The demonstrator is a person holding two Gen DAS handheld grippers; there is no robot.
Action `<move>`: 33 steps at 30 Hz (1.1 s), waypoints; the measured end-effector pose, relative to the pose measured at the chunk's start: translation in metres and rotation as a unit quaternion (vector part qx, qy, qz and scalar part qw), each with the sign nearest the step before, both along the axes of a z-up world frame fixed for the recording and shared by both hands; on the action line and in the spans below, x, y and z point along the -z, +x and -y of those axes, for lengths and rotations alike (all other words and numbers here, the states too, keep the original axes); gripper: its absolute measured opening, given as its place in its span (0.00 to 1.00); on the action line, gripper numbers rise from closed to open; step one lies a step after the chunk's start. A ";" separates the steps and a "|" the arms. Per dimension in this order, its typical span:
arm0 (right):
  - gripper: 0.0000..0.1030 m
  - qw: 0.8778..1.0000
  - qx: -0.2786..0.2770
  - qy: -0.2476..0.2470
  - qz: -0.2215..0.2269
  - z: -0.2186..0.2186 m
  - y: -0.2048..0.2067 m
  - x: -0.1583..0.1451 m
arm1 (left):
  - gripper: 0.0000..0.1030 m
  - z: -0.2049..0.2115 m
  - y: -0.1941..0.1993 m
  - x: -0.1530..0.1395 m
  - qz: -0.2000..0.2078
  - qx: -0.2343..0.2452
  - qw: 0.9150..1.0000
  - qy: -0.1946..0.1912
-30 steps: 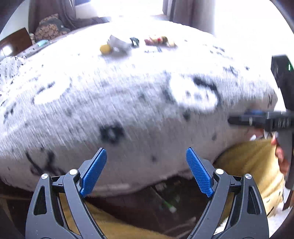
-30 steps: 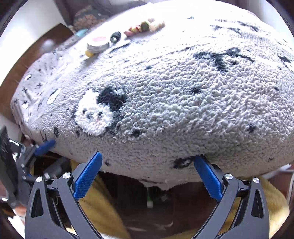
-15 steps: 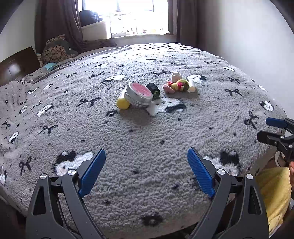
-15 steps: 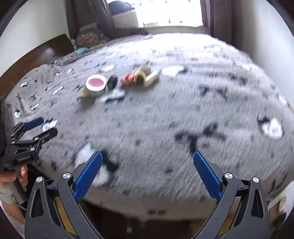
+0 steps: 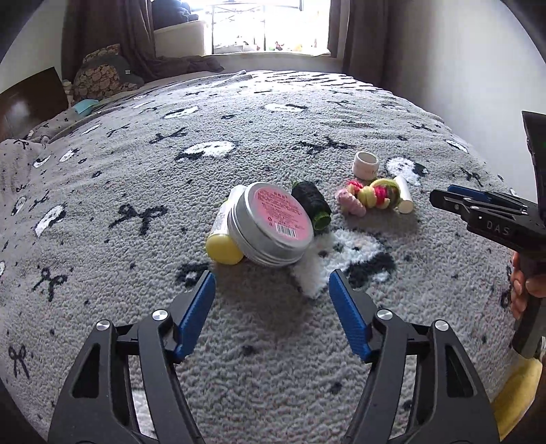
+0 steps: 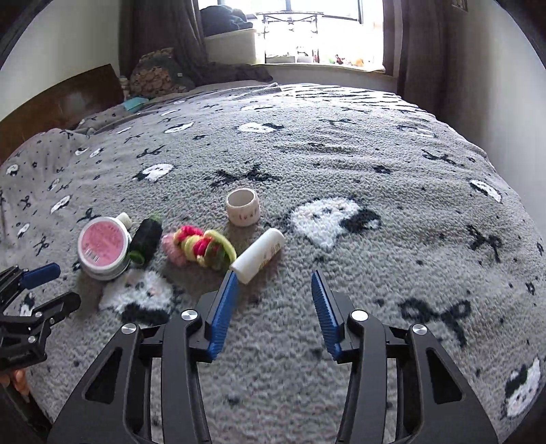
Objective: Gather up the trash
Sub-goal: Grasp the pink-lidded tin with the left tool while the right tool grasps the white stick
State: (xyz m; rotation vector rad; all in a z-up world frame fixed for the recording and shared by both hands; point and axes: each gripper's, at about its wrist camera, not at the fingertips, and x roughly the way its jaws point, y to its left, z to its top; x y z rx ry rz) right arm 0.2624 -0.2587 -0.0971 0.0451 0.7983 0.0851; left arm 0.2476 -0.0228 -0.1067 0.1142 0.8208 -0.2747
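Small items lie in a row on the grey patterned bed cover (image 5: 136, 177). A round silver tin with a pink label (image 5: 269, 225) (image 6: 102, 243) leans on a yellow-capped tube (image 5: 221, 239). Right of it are a black roll (image 5: 312, 203) (image 6: 146, 239), a bunch of pink and green hair ties (image 5: 373, 196) (image 6: 199, 246), a white tube (image 5: 402, 194) (image 6: 257, 256) and a small white ring-shaped cup (image 5: 365, 164) (image 6: 243, 206). My left gripper (image 5: 272, 283) hovers just short of the tin, jaws closing, nothing between them. My right gripper (image 6: 274, 278) is beside the white tube's near end, jaws closing on nothing.
Pillows (image 5: 99, 75) and a dark wooden headboard (image 5: 30, 99) lie at the far left. A window with dark curtains (image 6: 317, 30) is behind the bed. A white wall (image 5: 460, 51) runs along the right. Each gripper shows at the edge of the other's view, with a hand on it.
Both grippers rose from below the bed's edge to above the cover and moved in toward the row of items. Both pairs of jaws have narrowed, the right more.
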 end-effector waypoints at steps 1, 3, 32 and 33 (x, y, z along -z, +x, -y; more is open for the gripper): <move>0.40 1.000 0.001 0.004 -0.004 0.000 0.010 0.002 | 0.58 0.001 0.005 0.002 -0.002 0.000 1.000 -0.002; 0.39 1.000 0.008 0.014 -0.006 -0.001 0.023 0.006 | 0.56 0.003 0.014 0.006 -0.008 -0.002 1.000 -0.005; 0.27 0.999 -0.032 -0.014 -0.040 -0.005 0.038 0.018 | 0.63 0.013 0.096 0.017 -0.028 -0.011 0.998 -0.058; 0.27 0.999 -0.032 -0.014 -0.039 -0.004 0.035 0.017 | 0.62 0.014 0.096 0.016 -0.028 -0.011 0.998 -0.056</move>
